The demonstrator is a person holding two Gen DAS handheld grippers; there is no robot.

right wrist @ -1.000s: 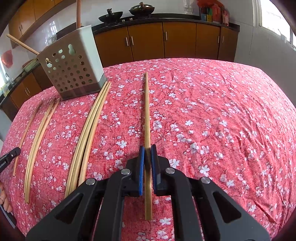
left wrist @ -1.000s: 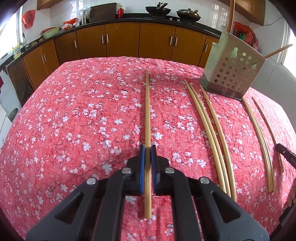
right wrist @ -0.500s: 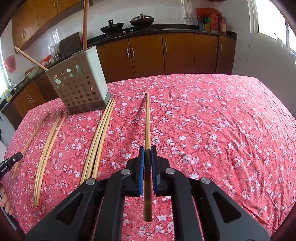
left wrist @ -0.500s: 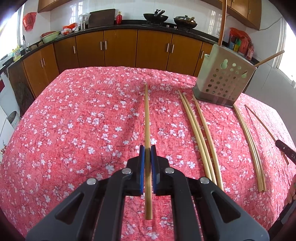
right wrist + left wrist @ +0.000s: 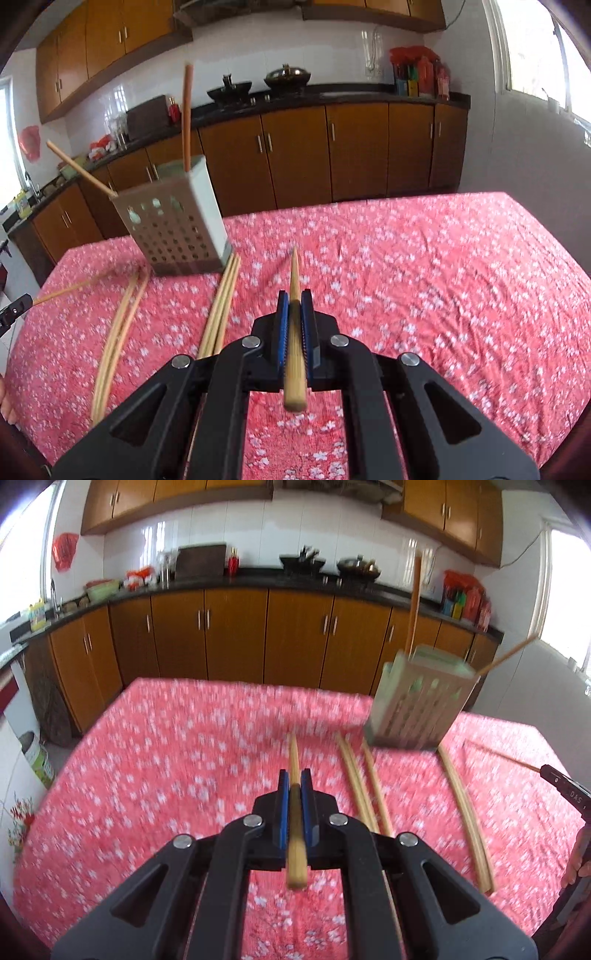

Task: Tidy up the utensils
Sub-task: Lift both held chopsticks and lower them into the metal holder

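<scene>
Left gripper (image 5: 294, 786) squeezed tight on a chopstick (image 5: 294, 760), held up off the cloth. Right gripper (image 5: 294, 306) squeezed tight on another chopstick (image 5: 294, 273), also up off the cloth, tip pointing ahead.

Just past the left gripper, to its right, a bunch of loose chopsticks (image 5: 360, 786) flat on the cloth. Further right, one more bunch (image 5: 466, 805), long and a bit bent. From the right wrist, the same sort of bunches on its left: one close (image 5: 221, 302), one further out (image 5: 118, 325). Nothing on the cloth right in front of either held stick.

Behind the bunches, a metal holder with holes (image 5: 173, 229), standing upright, close to the far ends of the loose sticks. Two sticks already inside it: a dark one (image 5: 186, 118) nearly straight up, a pale one (image 5: 79, 168) leaning out to the side. Left wrist picture blurry, so holes in the holder (image 5: 419, 705) hard to make out there.

Under it all, a red cloth with little white flowers (image 5: 424, 280) over the table. Lots of bare cloth on the far right side in the right wrist picture, and on the left side in the left wrist picture. Far edge of the table not far behind the holder.

Beyond the table, brown cupboards (image 5: 236, 635) under a dark counter, with pans (image 5: 286, 75) on top. White tiled wall behind. Bright window (image 5: 535, 55) on the right.
</scene>
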